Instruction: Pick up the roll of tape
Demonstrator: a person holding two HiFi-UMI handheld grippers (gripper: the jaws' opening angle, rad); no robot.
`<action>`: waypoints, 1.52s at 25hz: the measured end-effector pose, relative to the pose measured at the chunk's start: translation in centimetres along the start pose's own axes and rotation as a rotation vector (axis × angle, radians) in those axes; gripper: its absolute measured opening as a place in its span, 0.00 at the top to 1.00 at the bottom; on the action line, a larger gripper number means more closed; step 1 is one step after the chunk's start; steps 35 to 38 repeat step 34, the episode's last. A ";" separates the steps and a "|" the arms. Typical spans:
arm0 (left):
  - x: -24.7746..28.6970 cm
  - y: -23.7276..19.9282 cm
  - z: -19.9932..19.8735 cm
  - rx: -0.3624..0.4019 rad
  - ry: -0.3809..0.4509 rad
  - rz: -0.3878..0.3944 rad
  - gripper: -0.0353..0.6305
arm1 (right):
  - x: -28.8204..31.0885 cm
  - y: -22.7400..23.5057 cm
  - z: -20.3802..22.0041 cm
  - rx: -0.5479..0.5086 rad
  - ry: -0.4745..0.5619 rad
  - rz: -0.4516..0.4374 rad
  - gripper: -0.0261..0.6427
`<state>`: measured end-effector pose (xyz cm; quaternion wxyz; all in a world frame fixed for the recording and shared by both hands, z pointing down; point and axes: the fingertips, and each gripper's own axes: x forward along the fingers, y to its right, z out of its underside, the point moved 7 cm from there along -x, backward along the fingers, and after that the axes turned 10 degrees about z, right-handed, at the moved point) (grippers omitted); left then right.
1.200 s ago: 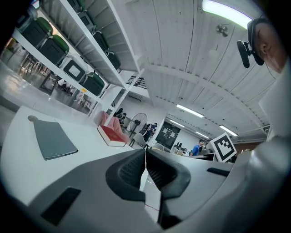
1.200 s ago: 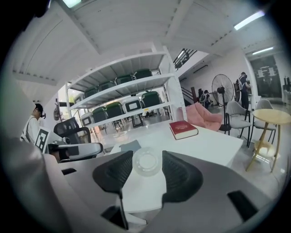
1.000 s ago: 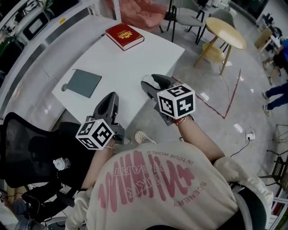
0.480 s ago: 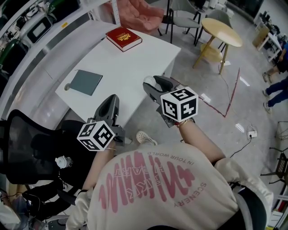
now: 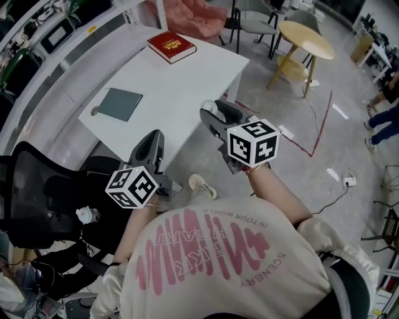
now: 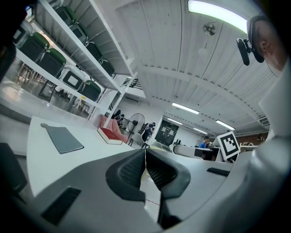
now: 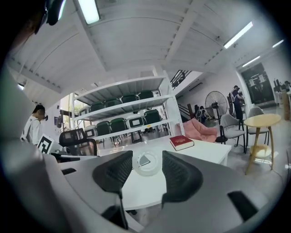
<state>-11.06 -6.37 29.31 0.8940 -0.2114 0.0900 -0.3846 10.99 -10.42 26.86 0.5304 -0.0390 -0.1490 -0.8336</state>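
Note:
The roll of tape (image 7: 148,163) is a white ring, clamped between the pads of my right gripper (image 7: 148,170). In the head view the right gripper (image 5: 212,113) hangs in the air past the white table's near right edge (image 5: 206,106), with the tape (image 5: 214,108) just showing at its tips. My left gripper (image 5: 153,142) points level over the table's near corner. In the left gripper view its jaws (image 6: 145,164) are pressed together with nothing between them.
On the white table lie a red book (image 5: 171,47) at the far end and a grey notebook (image 5: 121,103) at the left. A black office chair (image 5: 37,193) stands at my left. A round wooden table (image 5: 305,40), chairs and a pink sofa (image 5: 199,19) stand beyond.
Both grippers have drawn back from the table, which now sits farther up the head view. The right gripper has kept its hold on the tape. The left stays shut.

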 end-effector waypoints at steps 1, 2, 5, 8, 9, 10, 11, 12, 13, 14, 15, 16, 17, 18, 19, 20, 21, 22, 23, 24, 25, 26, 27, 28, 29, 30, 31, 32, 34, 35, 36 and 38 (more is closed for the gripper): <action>-0.2 0.2 0.1 0.001 0.000 -0.001 0.91 | -0.2 -0.1 0.1 0.010 0.002 -0.001 0.63; -0.5 0.4 0.1 0.004 -0.001 -0.001 0.91 | -0.5 -0.1 0.2 0.015 0.004 -0.001 0.63; -0.8 1.1 0.0 0.014 0.004 0.001 0.91 | -1.2 -0.3 0.0 0.015 0.017 0.000 0.63; -1.1 1.5 0.0 0.017 0.009 0.001 0.91 | -1.9 -0.3 -0.3 -0.007 0.037 0.010 0.63; -1.3 1.6 0.1 0.016 0.010 0.000 0.91 | -2.1 -0.4 -0.3 -0.015 0.041 0.011 0.63; -1.4 1.6 0.1 0.016 0.012 -0.001 0.91 | -2.2 -0.5 -0.3 -0.020 0.043 0.011 0.63; -1.6 1.6 0.1 0.016 0.014 -0.002 0.91 | -2.3 -0.6 -0.2 -0.023 0.043 0.010 0.63; -1.7 1.6 0.1 0.016 0.016 -0.003 0.91 | -2.4 -0.7 -0.2 -0.025 0.042 0.010 0.63; -1.8 1.6 0.1 0.015 0.017 -0.003 0.91 | -2.5 -0.8 -0.1 -0.024 0.041 0.010 0.63; -1.8 1.6 0.1 0.015 0.018 -0.003 0.91 | -2.6 -0.8 0.0 -0.024 0.039 0.011 0.63; -1.8 1.7 0.2 0.014 0.018 -0.002 0.91 | -2.7 -0.7 0.0 -0.023 0.037 0.013 0.63; -1.8 1.8 0.2 0.015 0.018 -0.002 0.91 | -2.8 -0.7 0.1 -0.022 0.036 0.015 0.63; -1.8 1.9 0.2 0.015 0.018 -0.001 0.91 | -2.9 -0.6 0.1 -0.021 0.034 0.017 0.63; -1.8 2.0 0.3 0.015 0.017 0.000 0.91 | -3.1 -0.5 0.2 -0.019 0.033 0.019 0.63; -1.8 2.1 0.4 0.015 0.017 0.002 0.91 | -3.2 -0.5 0.3 -0.018 0.032 0.021 0.63; -1.9 2.2 0.5 0.015 0.015 0.003 0.91 | -3.3 -0.5 0.4 -0.016 0.029 0.021 0.63; -1.9 2.3 0.6 0.016 0.014 0.004 0.91 | -3.4 -0.5 0.5 -0.014 0.025 0.021 0.63; -2.0 2.3 0.8 0.016 0.012 0.005 0.91 | -3.4 -0.5 0.7 -0.011 0.021 0.021 0.63; -2.0 2.3 0.9 0.015 0.010 0.005 0.91 | -3.5 -0.5 0.8 -0.007 0.017 0.021 0.63; -2.0 2.4 1.0 0.014 0.008 0.006 0.91 | -3.5 -0.5 0.9 -0.003 0.014 0.021 0.63; -2.1 2.4 1.1 0.012 0.008 0.007 0.91 | -3.6 -0.5 1.0 0.000 0.011 0.022 0.63; -2.1 2.5 1.1 0.011 0.008 0.007 0.91 | -3.6 -0.5 1.1 0.003 0.009 0.022 0.63; -2.2 2.5 1.2 0.010 0.008 0.007 0.91 | -3.7 -0.5 1.1 0.006 0.007 0.022 0.63; -2.3 2.5 1.3 0.010 0.008 0.008 0.91 | -3.7 -0.6 1.2 0.007 0.005 0.023 0.63; -2.4 2.5 1.4 0.009 0.008 0.009 0.91 | -3.7 -0.6 1.4 0.008 0.002 0.024 0.63; -2.5 2.5 1.5 0.008 0.007 0.010 0.91 | -3.6 -0.7 1.5 0.007 -0.001 0.025 0.63; -2.5 2.4 1.5 0.006 0.006 0.009 0.91 | -3.5 -0.8 1.6 0.007 -0.005 0.026 0.63; -2.6 2.3 1.6 0.004 0.006 0.008 0.91 | -3.4 -0.9 1.6 0.008 -0.008 0.026 0.63; -2.8 2.0 1.6 -0.001 0.006 0.005 0.91 | -3.2 -1.1 1.7 0.009 -0.015 0.023 0.63; -2.8 2.0 1.6 -0.001 0.006 0.005 0.91 | -3.2 -1.1 1.7 0.009 -0.015 0.023 0.63; -2.8 2.0 1.6 -0.001 0.006 0.005 0.91 | -3.2 -1.1 1.7 0.009 -0.015 0.023 0.63; -2.8 2.0 1.6 -0.001 0.006 0.005 0.91 | -3.2 -1.1 1.7 0.009 -0.015 0.023 0.63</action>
